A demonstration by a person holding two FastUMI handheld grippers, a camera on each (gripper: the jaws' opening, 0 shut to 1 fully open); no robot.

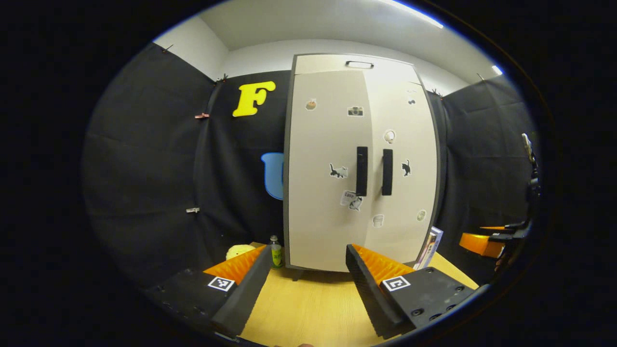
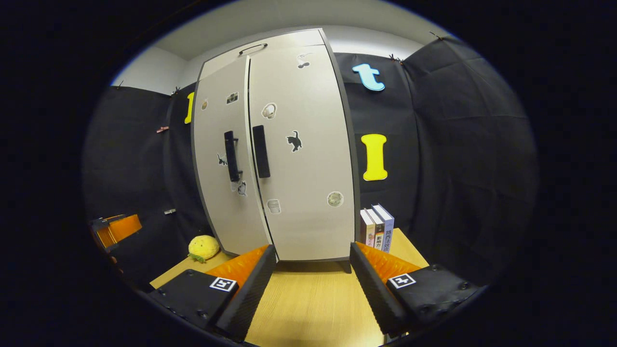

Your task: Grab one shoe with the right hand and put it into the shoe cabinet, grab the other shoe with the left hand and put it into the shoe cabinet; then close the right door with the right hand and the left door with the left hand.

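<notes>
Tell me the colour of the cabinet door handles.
Black door handles, on pale doors; clearest in the left gripper view.

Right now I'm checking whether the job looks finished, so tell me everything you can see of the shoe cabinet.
The shoe cabinet is a tall upright unit with two pale beige doors in a dark grey frame, standing on the wooden table on short dark feet. Both doors look shut, meeting at a narrow centre seam. Two black vertical handles flank that seam. Small stickers, including black cats and a camera, dot the doors. A slim handle sits on the top panel. Books stand beside one side, a green bottle beside the other.
</notes>
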